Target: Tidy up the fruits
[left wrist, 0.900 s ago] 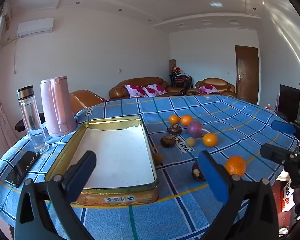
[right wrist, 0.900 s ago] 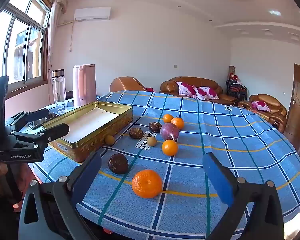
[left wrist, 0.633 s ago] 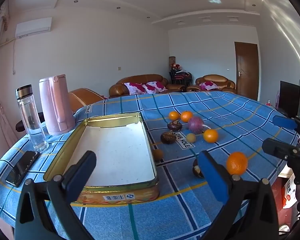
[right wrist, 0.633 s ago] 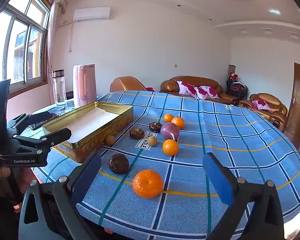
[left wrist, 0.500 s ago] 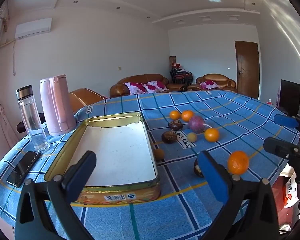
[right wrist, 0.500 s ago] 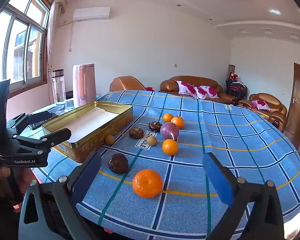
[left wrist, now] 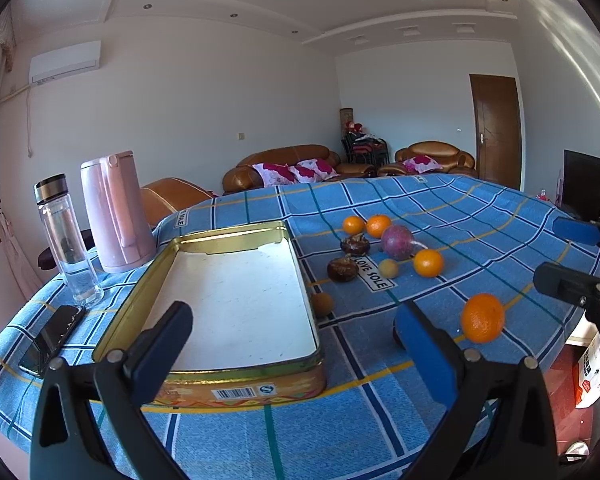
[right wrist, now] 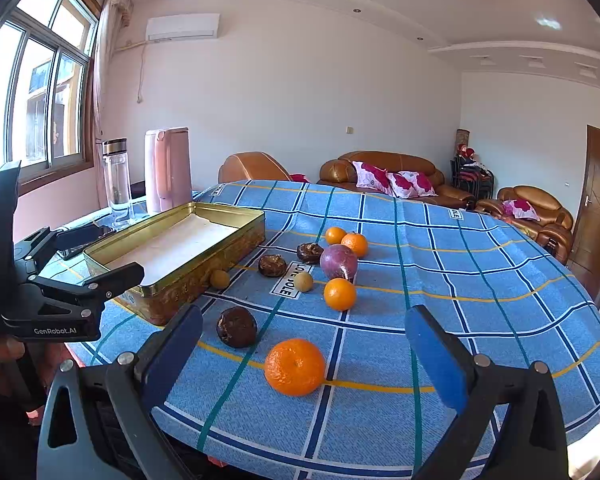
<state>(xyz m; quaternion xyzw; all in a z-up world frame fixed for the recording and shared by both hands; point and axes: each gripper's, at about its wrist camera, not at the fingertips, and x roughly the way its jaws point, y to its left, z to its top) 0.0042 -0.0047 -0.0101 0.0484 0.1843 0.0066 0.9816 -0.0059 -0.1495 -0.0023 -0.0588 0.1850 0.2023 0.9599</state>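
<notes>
I hold both tongs just short of the worktop (right wrist: 480, 280) edge, tilted a little down, and nothing has been picked up yet, so I judge this the opening reach of the sorting. My left tongs (left wrist: 296, 332) are spread wide and empty, framing the near end of the gold tin (left wrist: 236, 292), which sits bare at centre left of the left view. My right tongs (right wrist: 304, 340) are likewise spread and empty, and the nearest mandarin (right wrist: 295, 367) lies low in the middle of the right view, between the blue pads but not touched by them. Just left of it is a dark wrinkled fruit (right wrist: 236, 327). Further up the frame sit another mandarin (right wrist: 340, 294), a purple passion fruit (right wrist: 339, 261), a small pale round fruit (right wrist: 303, 281), two more dark fruits, two mandarins at the back, and a small yellowish fruit (right wrist: 220, 279) against the tin wall. Next I would lower the right tongs around the nearest mandarin, close gently since it will roll, then carry it left over the tin rim
</notes>
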